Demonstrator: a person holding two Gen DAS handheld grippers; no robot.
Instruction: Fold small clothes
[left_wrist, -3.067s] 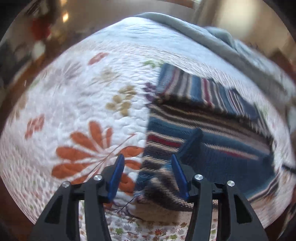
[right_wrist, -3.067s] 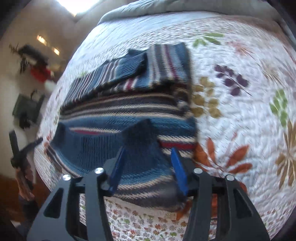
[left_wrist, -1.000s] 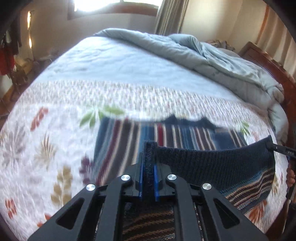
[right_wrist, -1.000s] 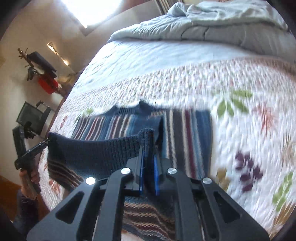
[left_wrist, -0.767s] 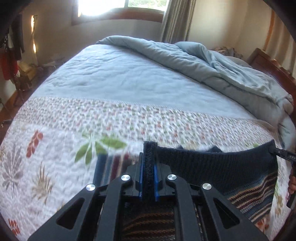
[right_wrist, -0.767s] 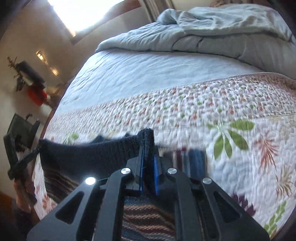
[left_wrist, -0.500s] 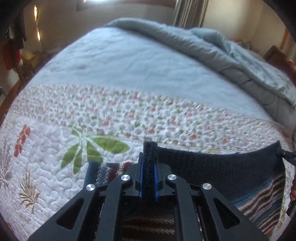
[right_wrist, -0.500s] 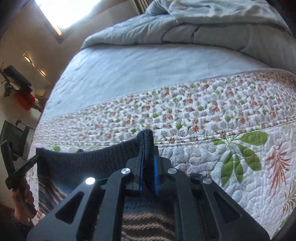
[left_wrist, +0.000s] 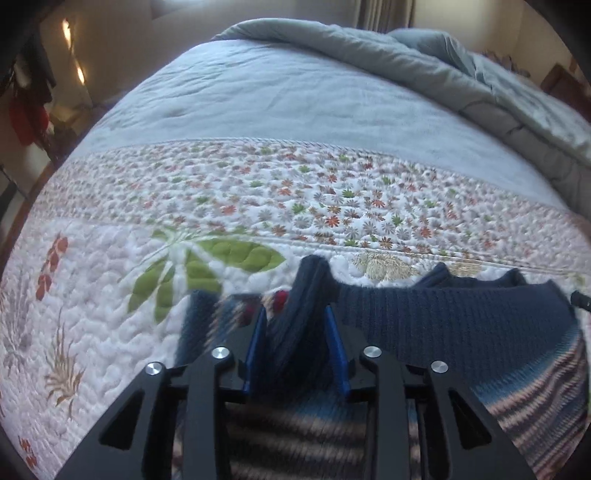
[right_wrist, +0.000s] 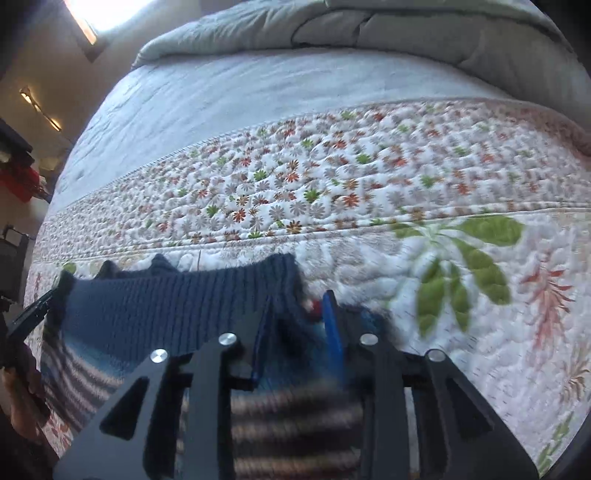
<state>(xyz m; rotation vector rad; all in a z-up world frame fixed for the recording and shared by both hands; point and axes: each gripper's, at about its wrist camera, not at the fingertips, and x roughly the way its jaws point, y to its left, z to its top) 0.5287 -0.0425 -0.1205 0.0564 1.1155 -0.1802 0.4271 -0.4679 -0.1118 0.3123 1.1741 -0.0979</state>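
Low in both frames, the sweater (left_wrist: 461, 325) lies doubled on the quilt (left_wrist: 110, 295). The left tool (left_wrist: 295, 332) and right tool (right_wrist: 299, 317) have just been spreading, hem corners loose between their jaws, likely letting the fold settle.

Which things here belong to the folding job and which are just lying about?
Belongs to the job:
- dark blue striped knit sweater
- left gripper, jaws just opened, knit hem loose between them
- right gripper, likewise

Just lying about:
- white floral quilted bedspread
- rumpled grey-blue duvet
- red item by the wall
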